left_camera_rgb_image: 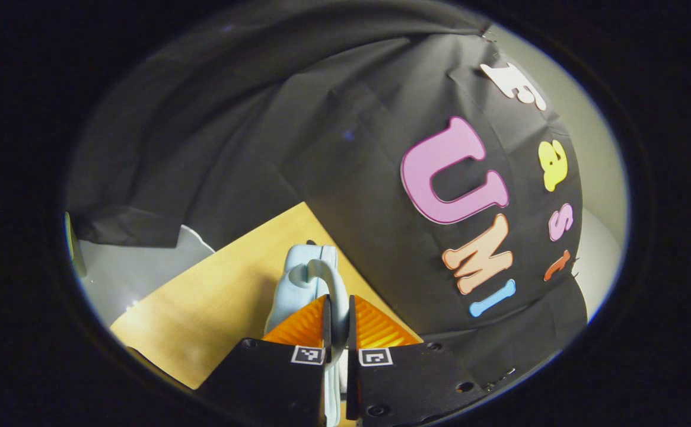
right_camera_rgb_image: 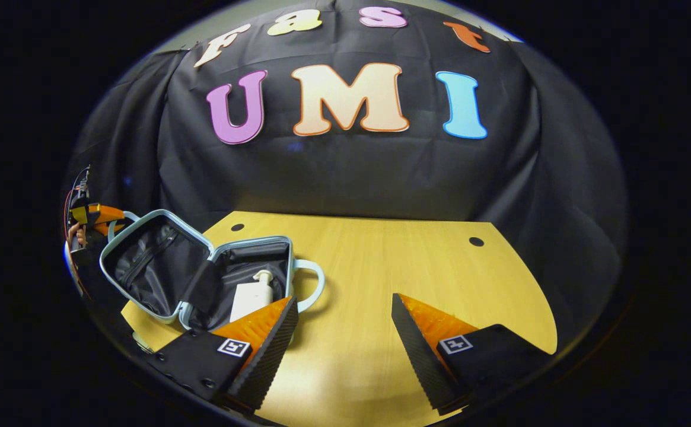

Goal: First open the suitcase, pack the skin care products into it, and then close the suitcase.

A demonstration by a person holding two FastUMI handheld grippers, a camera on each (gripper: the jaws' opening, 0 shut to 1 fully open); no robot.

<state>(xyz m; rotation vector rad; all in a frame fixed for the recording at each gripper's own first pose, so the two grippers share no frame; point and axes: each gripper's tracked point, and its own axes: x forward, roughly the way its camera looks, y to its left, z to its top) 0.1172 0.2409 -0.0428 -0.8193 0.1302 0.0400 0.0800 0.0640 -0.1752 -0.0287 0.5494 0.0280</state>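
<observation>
In the left gripper view, the left gripper (left_camera_rgb_image: 338, 317) is clenched on the lid handle (left_camera_rgb_image: 330, 284) of the pale blue suitcase (left_camera_rgb_image: 298, 279), apparently to swing the lid; bare table (left_camera_rgb_image: 215, 296) lies beside it. In the right gripper view, the right gripper (right_camera_rgb_image: 345, 332) hangs released over clear tabletop, the suitcase lying open near the table's left edge with a white pump bottle (right_camera_rgb_image: 253, 296) inside.

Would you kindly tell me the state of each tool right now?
Left tool: shut on the suitcase handle.
Right tool: open, holding nothing, above the table.
</observation>
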